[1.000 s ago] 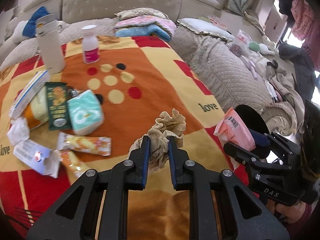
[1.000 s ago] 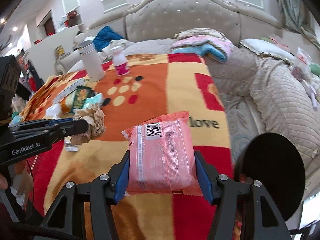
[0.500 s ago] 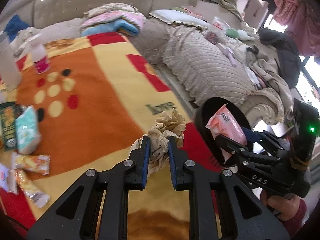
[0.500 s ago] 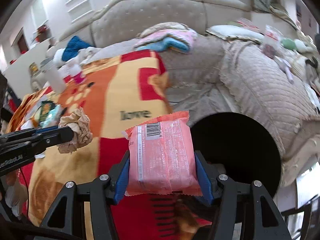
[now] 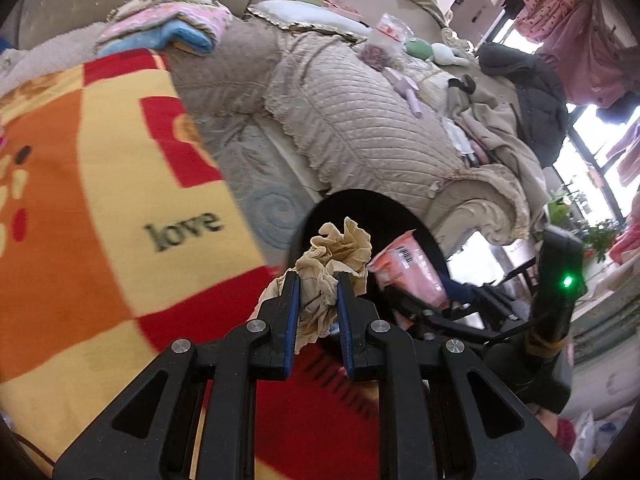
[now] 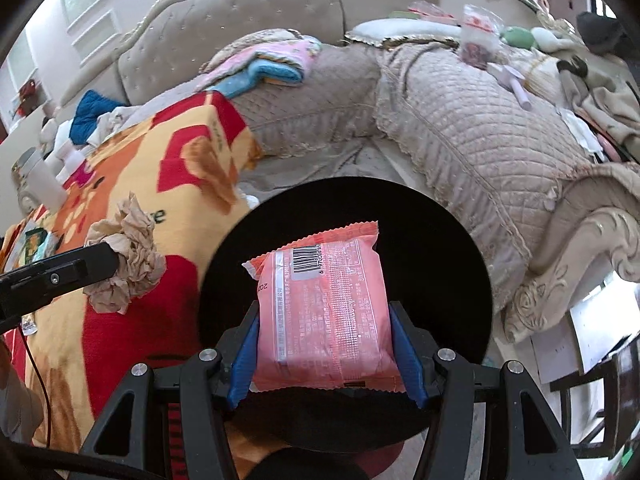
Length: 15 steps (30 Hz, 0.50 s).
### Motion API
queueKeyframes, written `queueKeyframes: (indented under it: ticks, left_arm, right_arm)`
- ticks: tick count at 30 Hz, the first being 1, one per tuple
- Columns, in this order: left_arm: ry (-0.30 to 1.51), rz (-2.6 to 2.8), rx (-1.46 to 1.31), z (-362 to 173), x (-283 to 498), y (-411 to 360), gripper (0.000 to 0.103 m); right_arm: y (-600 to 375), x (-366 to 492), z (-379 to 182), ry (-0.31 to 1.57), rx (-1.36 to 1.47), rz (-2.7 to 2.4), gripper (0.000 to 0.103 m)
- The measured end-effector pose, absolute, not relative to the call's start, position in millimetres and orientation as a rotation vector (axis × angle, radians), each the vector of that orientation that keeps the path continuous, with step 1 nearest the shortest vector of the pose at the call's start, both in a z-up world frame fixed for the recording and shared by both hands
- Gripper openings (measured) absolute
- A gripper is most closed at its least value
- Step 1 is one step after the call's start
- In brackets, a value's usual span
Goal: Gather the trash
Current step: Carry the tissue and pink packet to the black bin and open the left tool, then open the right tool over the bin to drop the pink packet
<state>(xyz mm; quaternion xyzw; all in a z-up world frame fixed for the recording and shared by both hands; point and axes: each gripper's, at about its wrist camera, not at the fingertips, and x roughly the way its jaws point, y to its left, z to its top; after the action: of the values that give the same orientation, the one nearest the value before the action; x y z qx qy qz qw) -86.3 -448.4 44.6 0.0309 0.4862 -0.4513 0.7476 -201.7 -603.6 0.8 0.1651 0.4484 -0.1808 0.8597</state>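
My left gripper [image 5: 318, 280] is shut on a crumpled beige paper tissue [image 5: 334, 256] and holds it at the near rim of a round black trash bin [image 5: 384, 212]. My right gripper [image 6: 324, 320] is shut on a pink snack packet [image 6: 324, 300] and holds it over the dark mouth of the bin [image 6: 440, 248]. The tissue [image 6: 128, 256] shows in the right wrist view, left of the bin, over the blanket's edge. The packet [image 5: 408, 268] shows in the left wrist view, just right of the tissue.
A red, orange and yellow blanket [image 5: 100, 200] with the word "love" covers the surface at left. A beige quilted sofa [image 6: 480, 128] with folded towels [image 6: 264, 64] and loose clothes curves behind and right of the bin. A white bottle [image 6: 40, 180] stands far left.
Both grippers have swung right, away from the blanket and its litter, toward the black bin. The packet is now over the bin's mouth and the tissue is at its rim.
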Motion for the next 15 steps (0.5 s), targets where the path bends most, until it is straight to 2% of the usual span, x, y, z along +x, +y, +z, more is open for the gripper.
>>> queueKeyframes:
  ticks: [3, 5, 7, 8, 15]
  left_arm:
    - [1.070, -1.027, 0.043, 42.5, -89.9, -458.7, 0.017]
    - [1.089, -1.048, 0.039, 39.1, -90.8, -464.6, 0.024]
    - [1.098, -1.062, 0.037, 37.3, -91.6, -465.8, 0.045]
    - [1.095, -1.061, 0.040, 37.3, -92.2, -465.4, 0.048]
    - [1.074, -1.012, 0.072, 39.9, -91.6, -452.2, 0.048]
  right_arm:
    - [-609.1, -204.3, -1.5, 0.944, 0.354, -0.399, 0.059]
    - [-612.2, -206.0, -2.1, 0.941, 0.358, -0.420, 0.059]
    - [-615.1, -207.8, -1.3, 0.937, 0.365, -0.433, 0.064]
    - [-615.9, -208.8, -0.8, 0.935, 0.371, -0.433, 0.070]
    - [-607.1, -206.5, 0.2, 0.933, 0.367, -0.411, 0.071]
